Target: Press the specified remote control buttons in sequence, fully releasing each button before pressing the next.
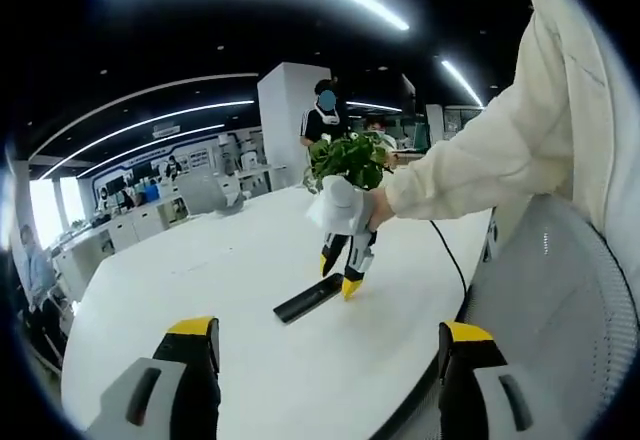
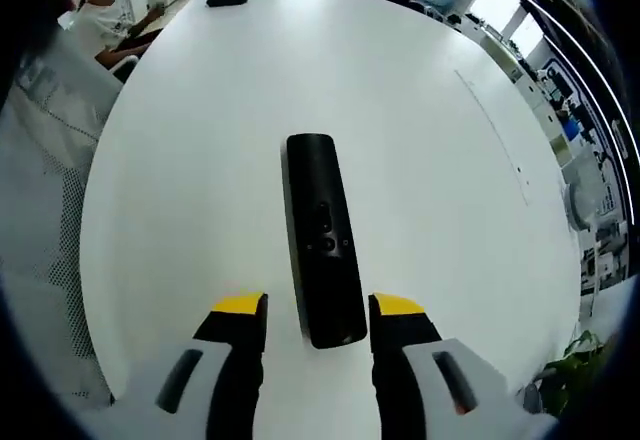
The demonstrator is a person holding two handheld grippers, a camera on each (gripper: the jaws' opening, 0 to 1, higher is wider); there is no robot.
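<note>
Remote control (image 2: 322, 250), black and slim, lies flat on the white round table (image 2: 180, 160), its near end between the yellow-tipped jaws of the right gripper (image 2: 318, 312); they stand spread to either side of it, close but not clearly touching. Small buttons show mid-body (their markings are too small to read). In the left gripper view, the left gripper (image 1: 330, 345) hangs above the table with jaws wide apart, holding nothing. Beyond, a cream-sleeved arm (image 1: 480, 160) holds the right gripper over the remote, near a potted plant (image 1: 347, 160).
</note>
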